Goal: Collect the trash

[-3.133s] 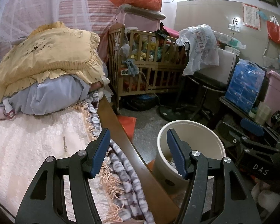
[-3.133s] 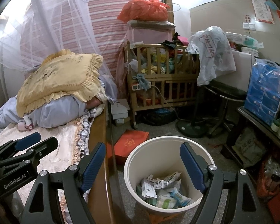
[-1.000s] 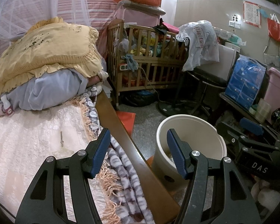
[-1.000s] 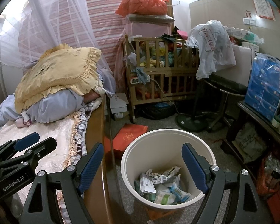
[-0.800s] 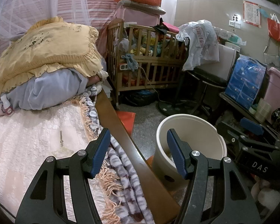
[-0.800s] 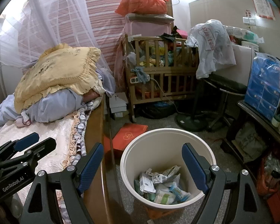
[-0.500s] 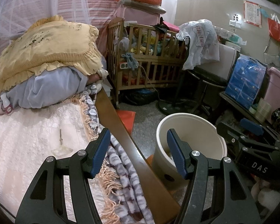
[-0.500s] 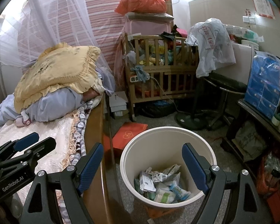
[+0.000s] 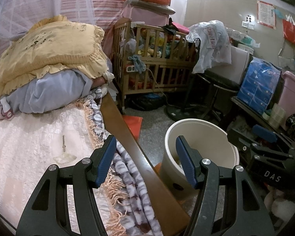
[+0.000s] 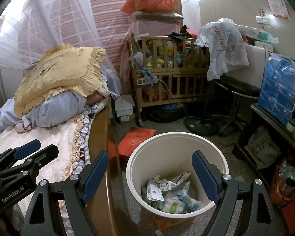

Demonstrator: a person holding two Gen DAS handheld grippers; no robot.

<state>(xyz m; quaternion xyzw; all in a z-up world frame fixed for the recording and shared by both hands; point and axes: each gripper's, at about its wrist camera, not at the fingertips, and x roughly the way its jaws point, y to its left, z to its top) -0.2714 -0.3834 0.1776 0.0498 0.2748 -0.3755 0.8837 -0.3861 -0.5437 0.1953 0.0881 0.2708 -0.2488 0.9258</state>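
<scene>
A cream round trash bin (image 10: 177, 149) stands on the floor beside the bed, with several wrappers and packets (image 10: 169, 192) in its bottom. It also shows in the left wrist view (image 9: 202, 135). My right gripper (image 10: 150, 174) is open and empty, above the bin's near rim. My left gripper (image 9: 145, 156) is open and empty over the bed's wooden side rail (image 9: 127, 135). A small clear wrapper with a thin stick (image 9: 64, 153) lies on the cream bedspread (image 9: 29, 147), left of the left gripper.
Yellow pillow (image 9: 47, 49) on folded bedding at the bed's far end. A wooden crib (image 9: 157, 59) full of clothes stands behind. A red box (image 10: 135, 139) lies on the floor. A stool (image 10: 236, 90) and a cluttered shelf (image 10: 275, 118) stand at the right.
Both grippers have drifted slightly; the bin sits a little lower and nearer in the right wrist view. Both stay open and empty.
</scene>
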